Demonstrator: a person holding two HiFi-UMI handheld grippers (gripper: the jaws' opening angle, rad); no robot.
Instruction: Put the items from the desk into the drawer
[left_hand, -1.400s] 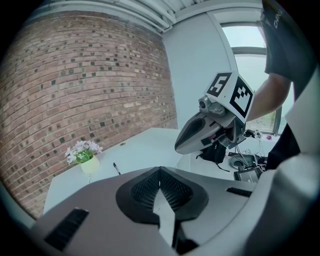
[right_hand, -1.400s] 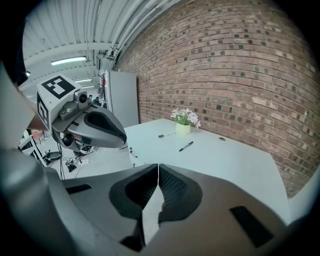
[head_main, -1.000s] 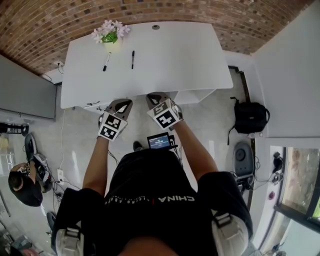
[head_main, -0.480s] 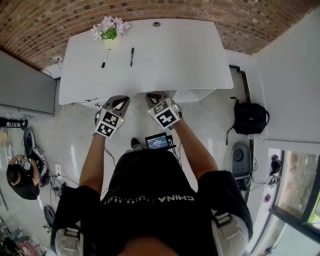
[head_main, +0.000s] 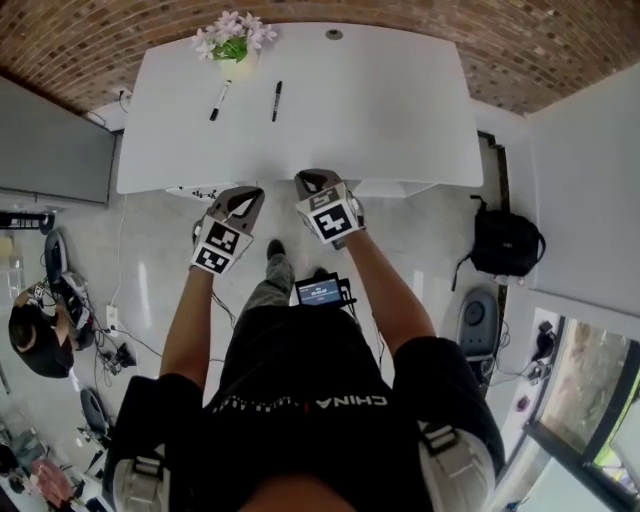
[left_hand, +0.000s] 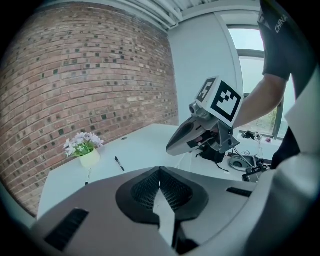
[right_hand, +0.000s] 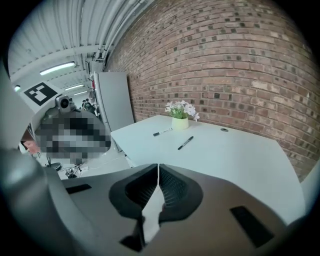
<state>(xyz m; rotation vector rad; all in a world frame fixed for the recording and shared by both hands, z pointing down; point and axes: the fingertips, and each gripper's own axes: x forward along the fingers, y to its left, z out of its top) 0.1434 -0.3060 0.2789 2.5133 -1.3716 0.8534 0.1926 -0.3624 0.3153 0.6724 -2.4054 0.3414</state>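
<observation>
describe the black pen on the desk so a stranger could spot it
On the white desk by the brick wall, find the flower pot near the far left corner. Two pens lie in front of it; the black pen is the right-hand one from the person's side. It is dark end to end, while the marker beside it has a white barrel.

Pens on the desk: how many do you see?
2. A white marker lies by the flower pot at the desk's far side; a black pen lies apart, to its right. None seems hidden.
</observation>
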